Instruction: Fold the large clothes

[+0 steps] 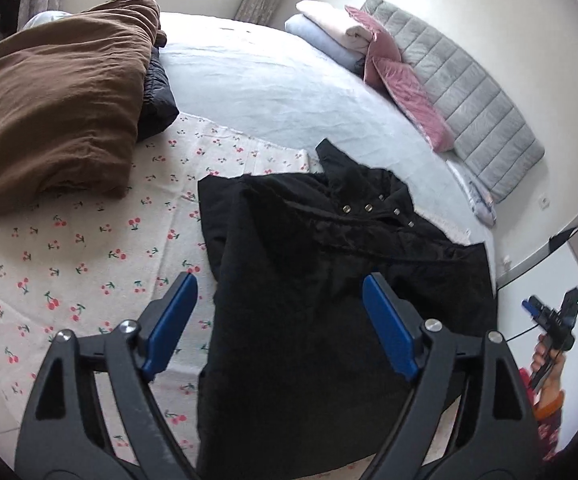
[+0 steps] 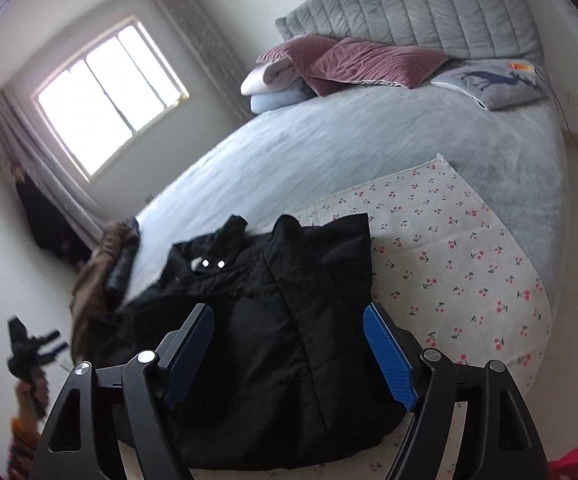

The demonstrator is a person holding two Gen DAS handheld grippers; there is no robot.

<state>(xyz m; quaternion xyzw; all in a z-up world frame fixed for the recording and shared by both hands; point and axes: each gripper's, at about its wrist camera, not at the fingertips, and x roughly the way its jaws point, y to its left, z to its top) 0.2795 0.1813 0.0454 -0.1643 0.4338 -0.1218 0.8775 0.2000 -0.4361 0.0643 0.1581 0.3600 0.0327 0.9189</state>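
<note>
A black padded jacket (image 1: 329, 280) with metal snaps lies folded on the cherry-print cloth (image 1: 69, 248) on the bed. My left gripper (image 1: 281, 284) is open and empty, hovering above the jacket's near left part. My right gripper (image 2: 289, 312) is open and empty above the same jacket (image 2: 273, 320). The right gripper also shows at the far right of the left wrist view (image 1: 549, 320), held in a hand beside the bed. The left gripper shows small and blurred at the left edge of the right wrist view (image 2: 45, 344).
A brown folded quilt (image 1: 57, 104) on a dark garment (image 1: 159, 92) lies at the bed's left. Folded blankets (image 1: 329, 32), pink pillows (image 1: 405, 84) and a grey quilted headboard (image 1: 469, 92) are at the far end. A window (image 2: 109, 92) is on the far wall.
</note>
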